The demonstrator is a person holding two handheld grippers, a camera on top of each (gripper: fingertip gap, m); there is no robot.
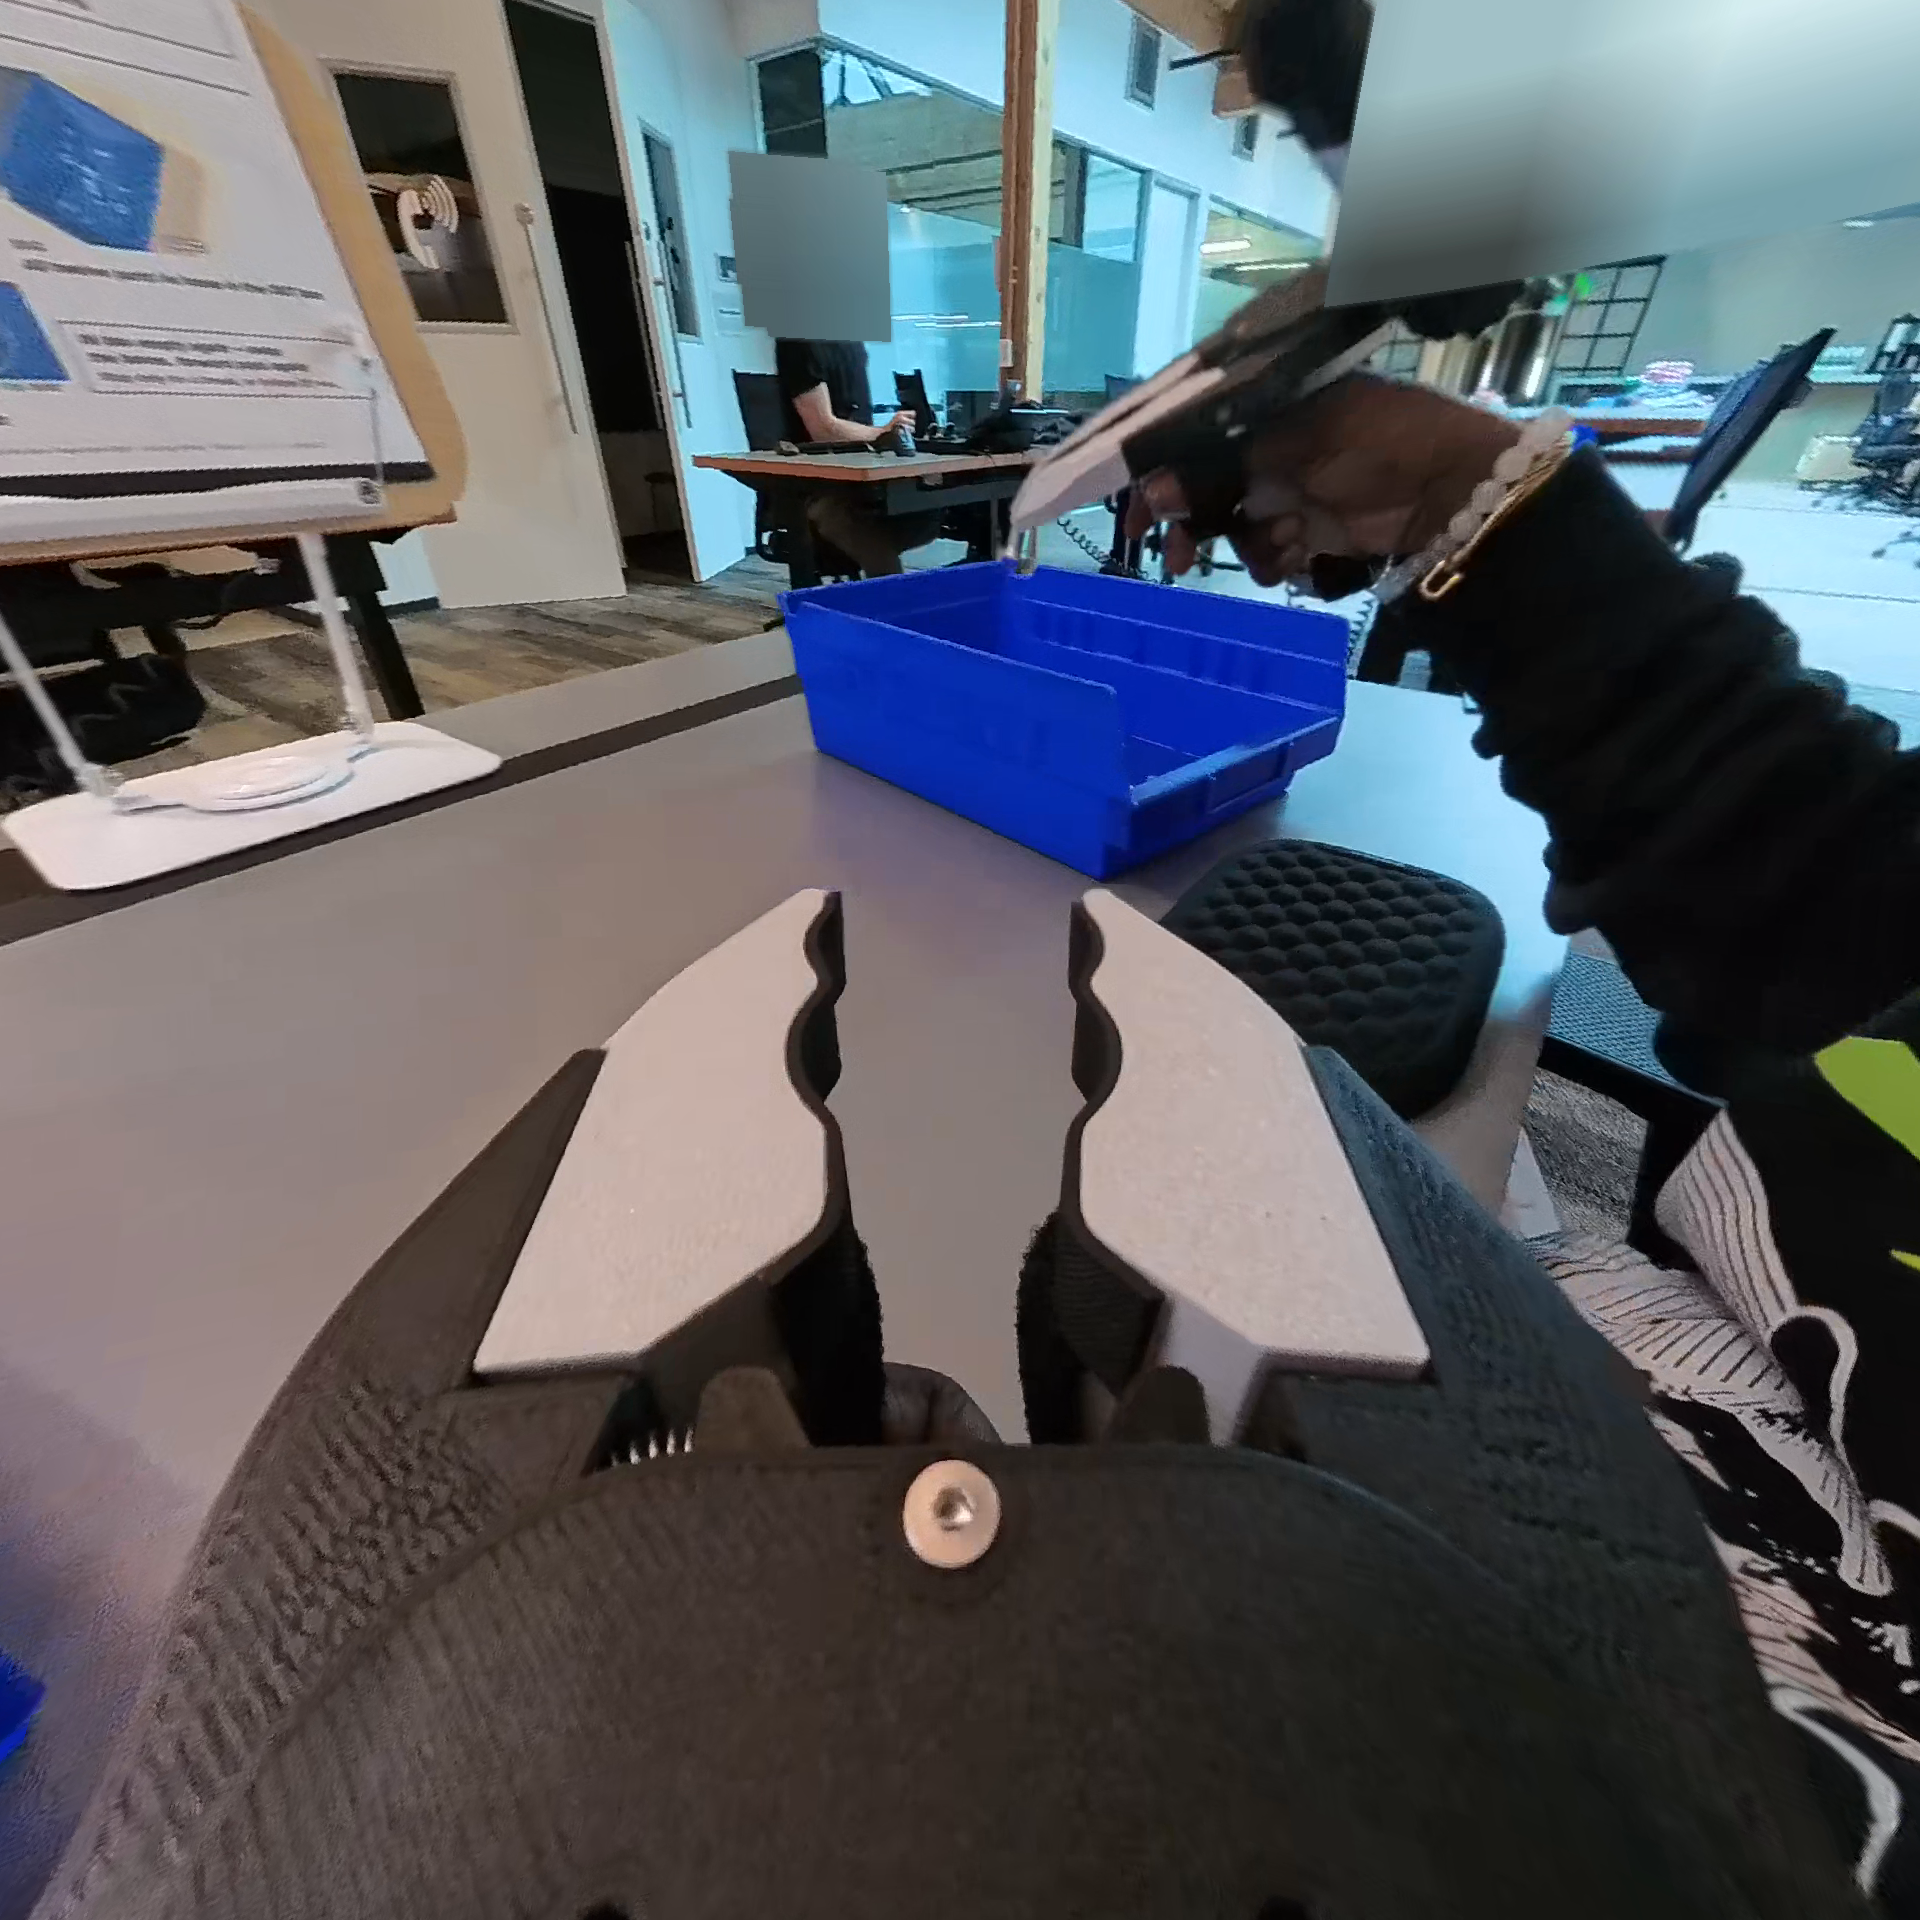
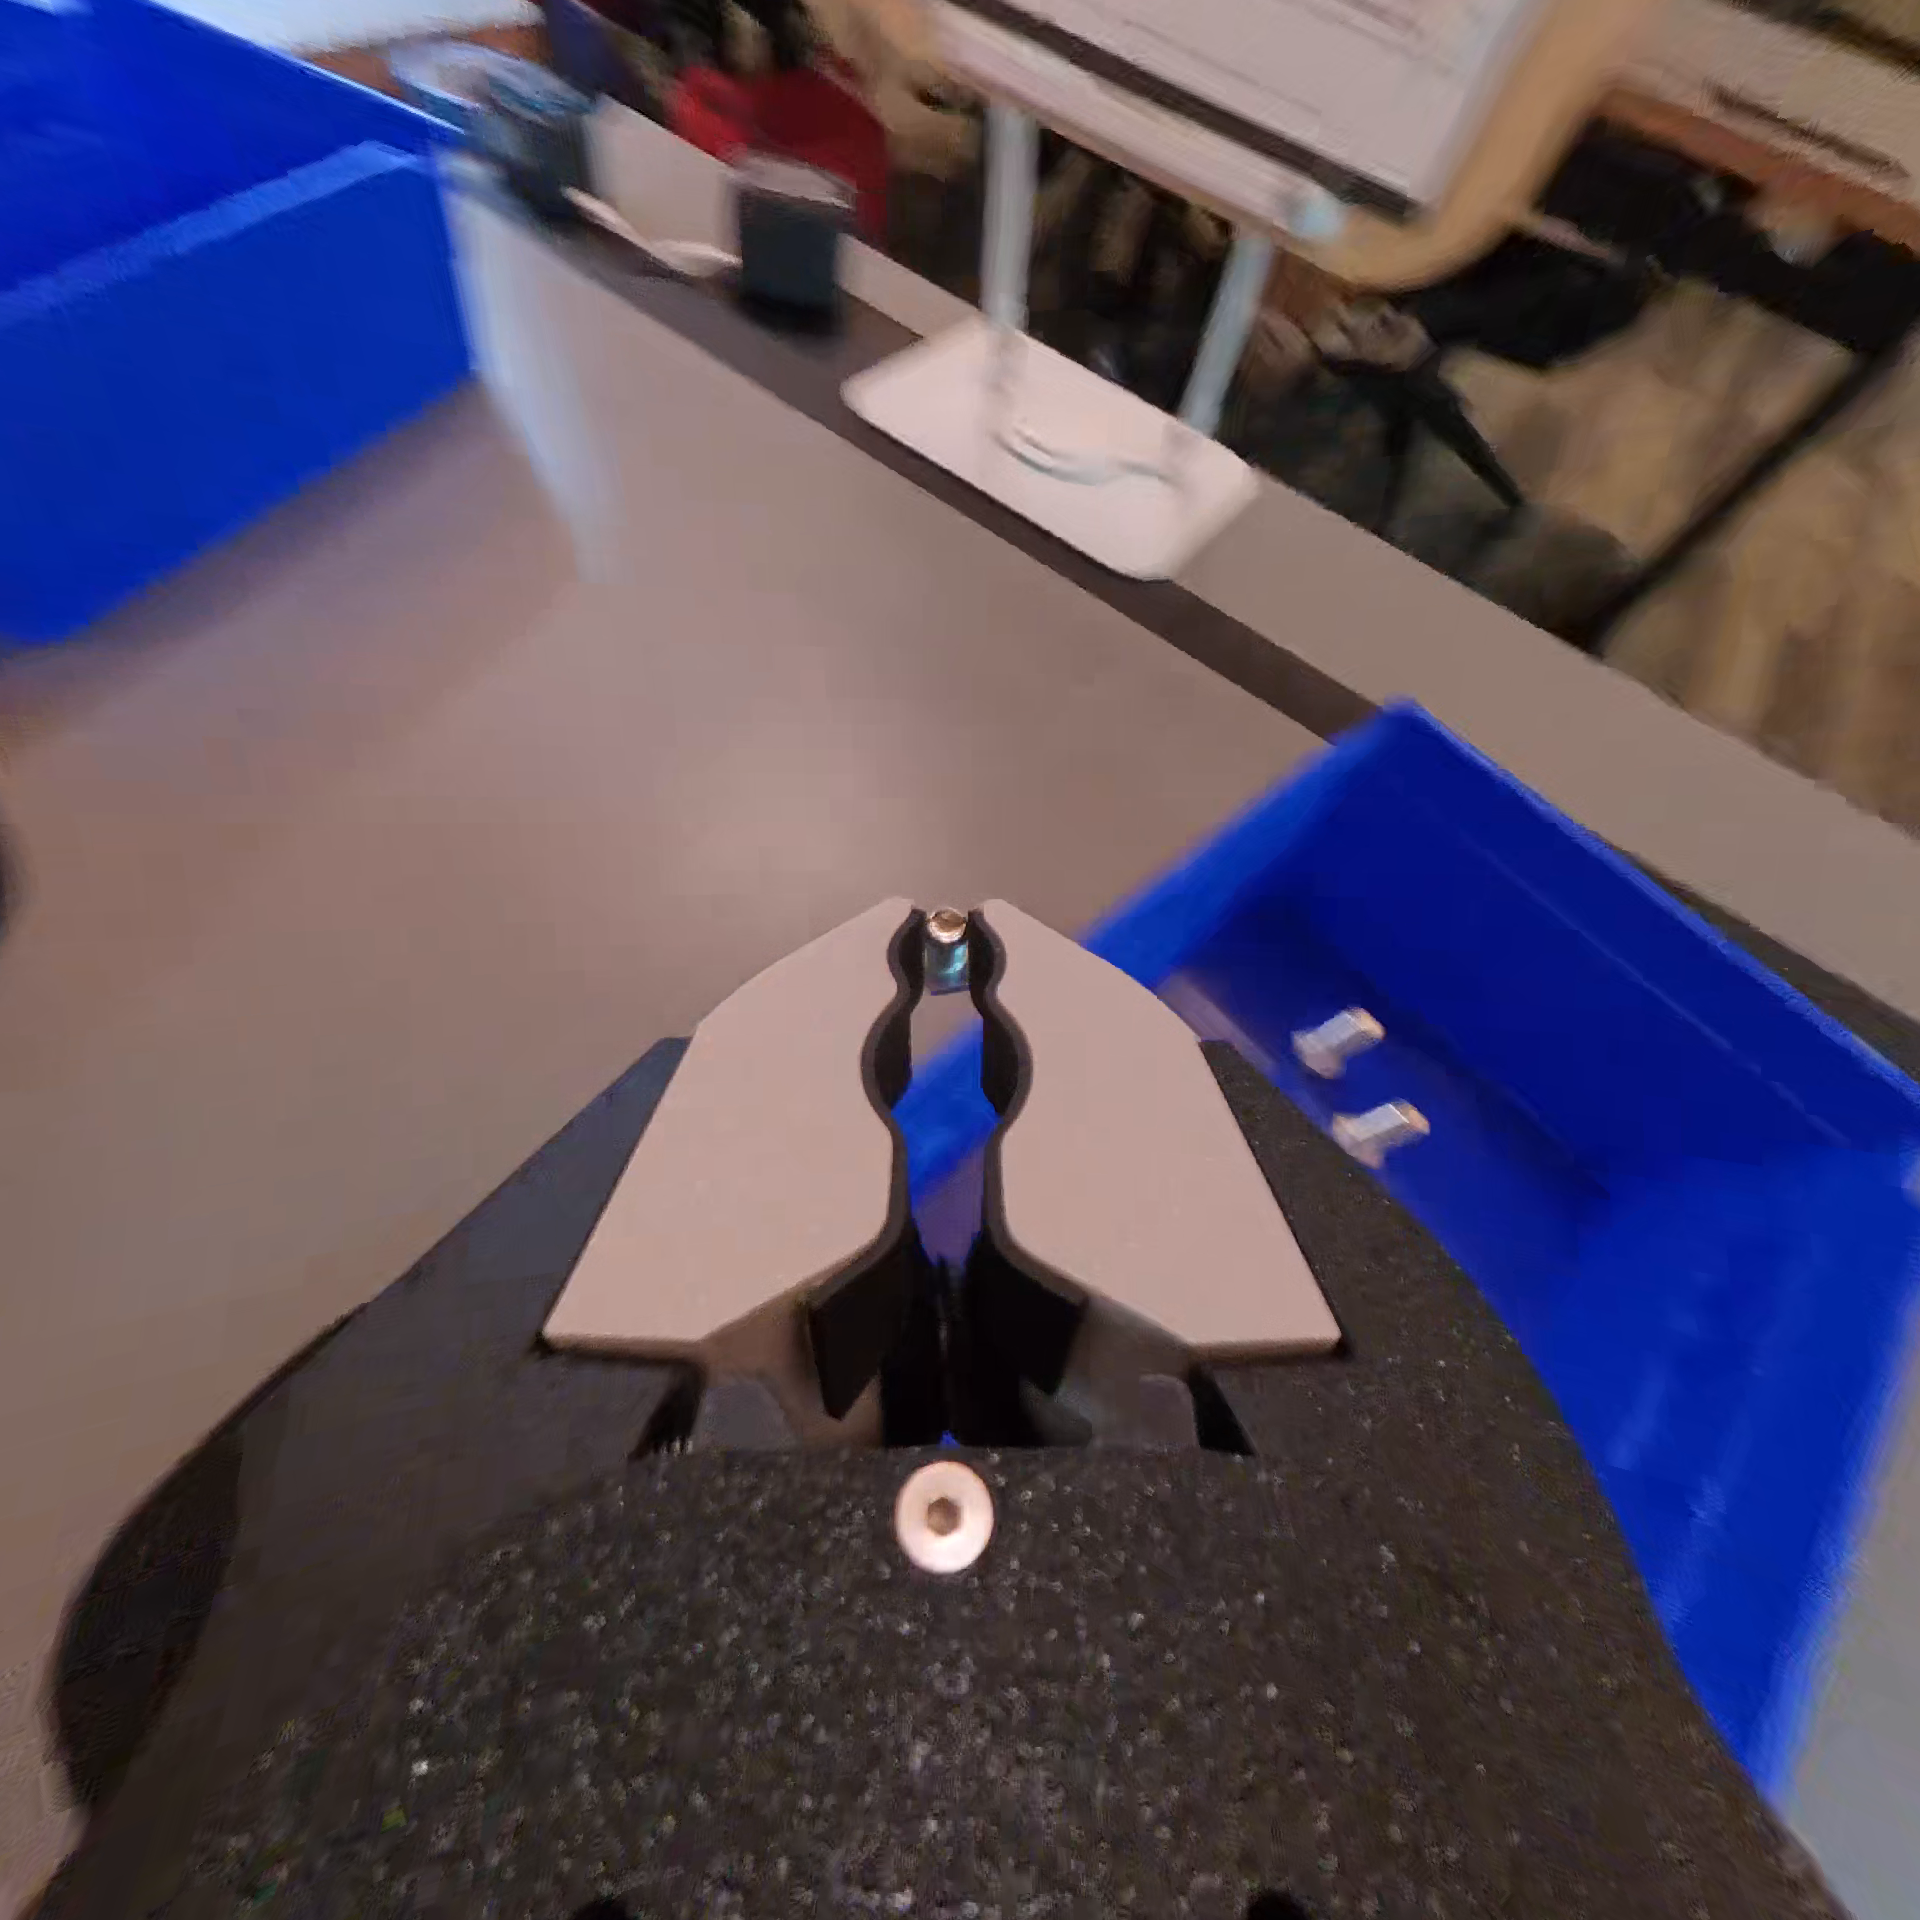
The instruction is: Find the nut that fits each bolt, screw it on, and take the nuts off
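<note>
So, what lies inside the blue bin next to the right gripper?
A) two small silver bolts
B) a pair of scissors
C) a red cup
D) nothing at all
A: in the right wrist view, two small silver bolts lie on the floor of the blue bin, just to the right of the right gripper, whose tips are shut on a small metal piece.

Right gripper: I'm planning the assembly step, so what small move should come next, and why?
Probably bring the right gripper toward the left gripper: its fingers pinch a small metal bolt at their tips, while the left one is open with nothing between its fingers, above the grey table.
</note>
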